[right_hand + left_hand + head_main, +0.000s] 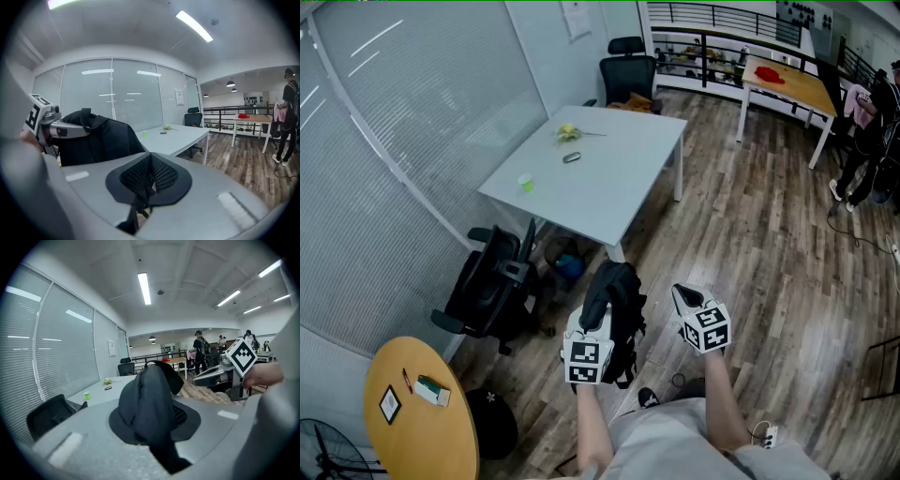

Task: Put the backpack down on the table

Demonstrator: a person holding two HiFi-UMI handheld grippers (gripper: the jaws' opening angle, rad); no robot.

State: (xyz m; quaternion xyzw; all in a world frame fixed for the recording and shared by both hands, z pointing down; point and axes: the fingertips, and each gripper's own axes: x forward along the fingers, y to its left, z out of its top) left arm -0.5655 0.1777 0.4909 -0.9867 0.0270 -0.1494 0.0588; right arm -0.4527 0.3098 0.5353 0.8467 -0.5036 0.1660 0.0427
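Head view, backpack (619,302) short of table (614,192), left gripper view, L hand-held gripper (153,425) pinches it, R hand-held gripper (149,180) pressed together.

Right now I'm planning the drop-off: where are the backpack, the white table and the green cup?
backpack (623,292): head view, its upper body.
white table (614,173): head view, bare tabletop middle.
green cup (526,184): head view, its side.

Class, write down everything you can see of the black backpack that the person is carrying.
The backpack is black, of soft, matt fabric, slumped and hanging upright above the wooden floor, short of the white table. Its top loop is bunched between the jaws of the left tool, which is shut on it; nothing else is seen touching it. The right tool is beside it, apart.
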